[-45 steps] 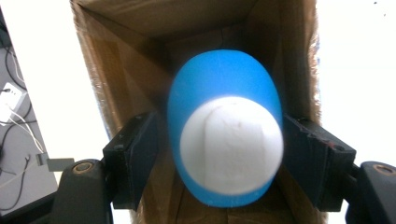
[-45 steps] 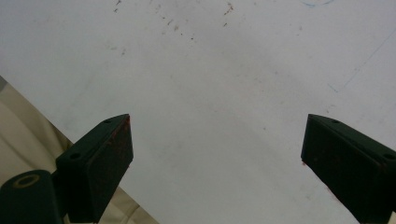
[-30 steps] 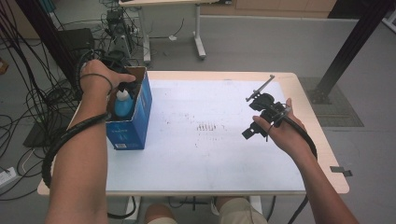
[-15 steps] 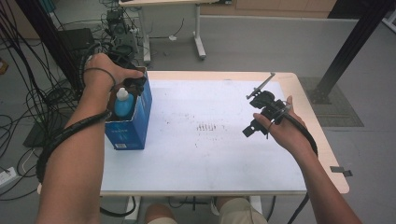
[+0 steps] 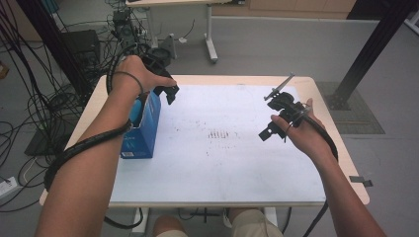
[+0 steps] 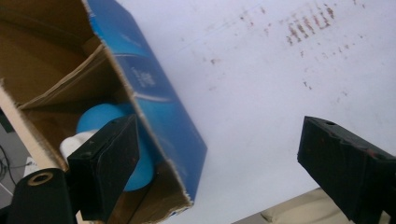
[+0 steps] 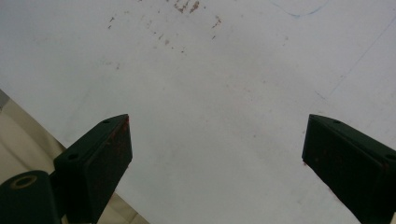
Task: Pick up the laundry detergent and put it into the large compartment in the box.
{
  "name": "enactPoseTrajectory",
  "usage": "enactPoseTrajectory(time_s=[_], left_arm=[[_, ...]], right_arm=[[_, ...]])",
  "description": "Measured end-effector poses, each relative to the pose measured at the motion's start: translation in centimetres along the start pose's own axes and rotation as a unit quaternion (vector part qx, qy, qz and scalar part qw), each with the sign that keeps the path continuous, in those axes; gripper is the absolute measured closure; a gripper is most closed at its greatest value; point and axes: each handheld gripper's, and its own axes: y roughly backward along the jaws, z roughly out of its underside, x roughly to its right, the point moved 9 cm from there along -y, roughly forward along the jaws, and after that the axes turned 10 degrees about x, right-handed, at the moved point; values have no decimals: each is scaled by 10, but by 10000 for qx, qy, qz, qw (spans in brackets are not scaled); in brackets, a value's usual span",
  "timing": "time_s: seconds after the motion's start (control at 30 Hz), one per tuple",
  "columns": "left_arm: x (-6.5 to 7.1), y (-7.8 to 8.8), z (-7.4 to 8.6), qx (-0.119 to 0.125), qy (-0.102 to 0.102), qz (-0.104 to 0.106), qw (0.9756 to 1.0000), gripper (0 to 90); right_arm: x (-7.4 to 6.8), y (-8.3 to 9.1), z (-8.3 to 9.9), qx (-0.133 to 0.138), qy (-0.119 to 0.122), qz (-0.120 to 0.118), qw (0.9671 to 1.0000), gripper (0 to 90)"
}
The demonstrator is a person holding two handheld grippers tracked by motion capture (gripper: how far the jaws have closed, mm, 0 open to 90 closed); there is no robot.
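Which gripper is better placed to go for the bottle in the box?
Left. The left gripper hangs open just above the blue box holding the bottle; the right gripper is across the table, open.

White table (image 5: 237, 163) w/ blue box (image 5: 143, 133) (open-topped)

A wooden-edged desk (image 5: 336, 143) carries a white sheet (image 5: 222, 163) that covers most of its top; the sheet bears faint reddish-brown speckles (image 5: 220, 134) near its middle. Beyond the desk, a grey floor (image 5: 276, 49) holds a second desk on white legs (image 5: 210, 34). Black cables (image 5: 34, 98) lie tangled at the left, beside a dark box (image 5: 81, 44). A black post (image 5: 368, 54) slants down at the right.
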Motion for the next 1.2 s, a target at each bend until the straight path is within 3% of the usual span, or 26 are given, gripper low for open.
enactPoseTrajectory(time_s=[0.57,1.2], left_arm=[[32,-9,-10,-110,-399,225,9989,131],[38,-11,-12,-102,-455,310,9984,131]], right_arm=[[4,1,0,9,-63,31,10000,83],[5,3,1,42,-76,77,9999,84]])
